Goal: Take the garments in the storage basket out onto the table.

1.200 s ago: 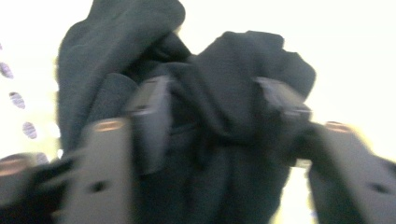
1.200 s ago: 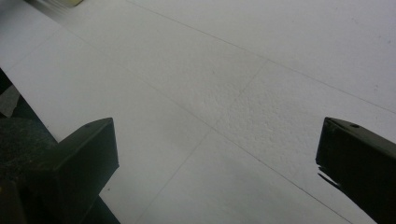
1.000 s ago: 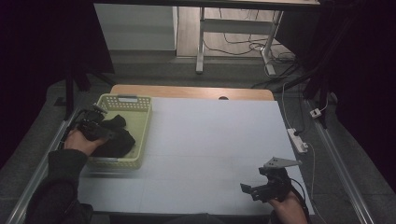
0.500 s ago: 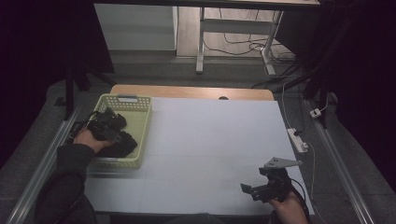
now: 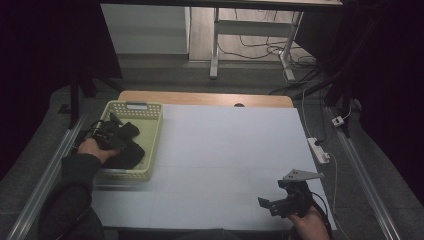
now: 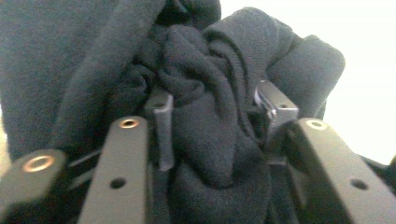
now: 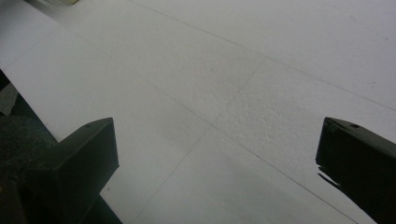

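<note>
Left claw (image 5: pixel 111 134) carried black cloth (image 5: pixel 127 150) farther up basket (image 5: pixel 150 131).

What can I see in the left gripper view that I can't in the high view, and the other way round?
The left gripper view alone shows the dark cloth bunched and squeezed between its jaws. The high view alone shows the yellow basket the cloth lies in, the white table, the person's left hand, and the right hand-held gripper open near the table's front edge. Both share the cloth and the left hand-held gripper.
</note>
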{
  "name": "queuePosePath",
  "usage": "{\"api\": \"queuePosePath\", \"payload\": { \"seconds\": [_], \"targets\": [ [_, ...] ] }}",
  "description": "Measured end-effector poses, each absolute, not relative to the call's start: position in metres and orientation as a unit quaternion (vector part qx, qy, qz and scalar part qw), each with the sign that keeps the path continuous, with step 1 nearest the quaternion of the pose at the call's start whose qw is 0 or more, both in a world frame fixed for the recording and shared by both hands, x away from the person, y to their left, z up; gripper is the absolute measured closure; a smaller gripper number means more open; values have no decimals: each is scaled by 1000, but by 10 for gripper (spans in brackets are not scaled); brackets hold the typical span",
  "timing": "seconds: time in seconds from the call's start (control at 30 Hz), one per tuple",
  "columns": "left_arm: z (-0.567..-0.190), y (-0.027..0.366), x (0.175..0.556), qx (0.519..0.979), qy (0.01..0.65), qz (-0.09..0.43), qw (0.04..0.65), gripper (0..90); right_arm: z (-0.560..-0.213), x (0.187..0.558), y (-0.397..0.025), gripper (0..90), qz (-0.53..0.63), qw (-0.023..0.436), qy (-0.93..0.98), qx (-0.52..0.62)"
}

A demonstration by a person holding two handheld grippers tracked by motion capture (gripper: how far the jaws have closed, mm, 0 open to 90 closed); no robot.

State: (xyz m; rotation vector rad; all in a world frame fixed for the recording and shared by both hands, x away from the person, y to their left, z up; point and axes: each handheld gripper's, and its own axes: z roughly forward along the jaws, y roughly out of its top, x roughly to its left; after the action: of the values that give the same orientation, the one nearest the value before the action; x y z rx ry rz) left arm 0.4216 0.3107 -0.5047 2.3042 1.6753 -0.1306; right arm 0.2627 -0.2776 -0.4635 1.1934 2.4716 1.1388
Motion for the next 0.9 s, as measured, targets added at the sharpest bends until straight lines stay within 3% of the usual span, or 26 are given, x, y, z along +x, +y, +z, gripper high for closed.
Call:
{"api": "queuePosePath", "payload": {
  "seconds": [0.27,0.6,0.9],
  "targets": [
    [-497,307,414,810,569,-3,144,670,-463,262,-277,0,382,86,831,396],
    [-471,313,400,797,565,58,205,670,-463,262,-275,0,381,86,835,389],
    [-438,319,387,778,562,79,269,669,-463,262,-275,0,382,88,835,386]
  ]
}}
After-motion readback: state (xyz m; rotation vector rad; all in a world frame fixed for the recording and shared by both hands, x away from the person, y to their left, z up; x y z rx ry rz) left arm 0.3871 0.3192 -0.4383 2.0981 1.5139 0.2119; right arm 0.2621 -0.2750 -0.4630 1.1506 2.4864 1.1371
